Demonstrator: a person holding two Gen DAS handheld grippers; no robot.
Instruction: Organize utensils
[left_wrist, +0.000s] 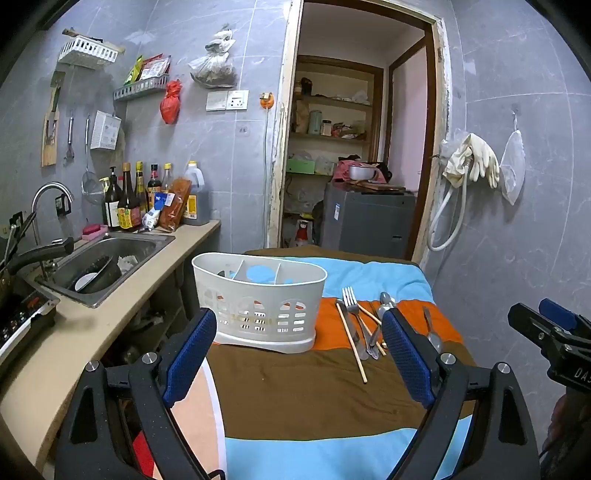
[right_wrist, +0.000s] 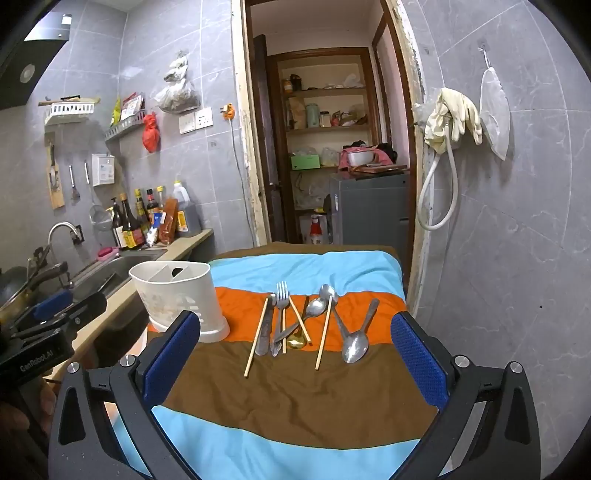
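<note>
Now | left claw (left_wrist: 299, 354) spread, empty | right claw (right_wrist: 295, 354) spread, empty | caddy (right_wrist: 177, 295) left of utensils (right_wrist: 306, 321) | sink (left_wrist: 110, 258) beside cloth (right_wrist: 295, 391)

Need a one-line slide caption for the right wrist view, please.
Open right tongs hover before scattered fork, spoons and chopsticks beside an empty white utensil caddy on a striped cloth.

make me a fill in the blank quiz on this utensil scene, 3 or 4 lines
1. The white caddy stands on the ____ stripe of the cloth.
2. The utensils lie to the ____ of the caddy.
3. Both the left gripper and the right gripper are ____.
4. The fork points its tines toward the ____.

Missing words: orange; right; open; doorway
</note>
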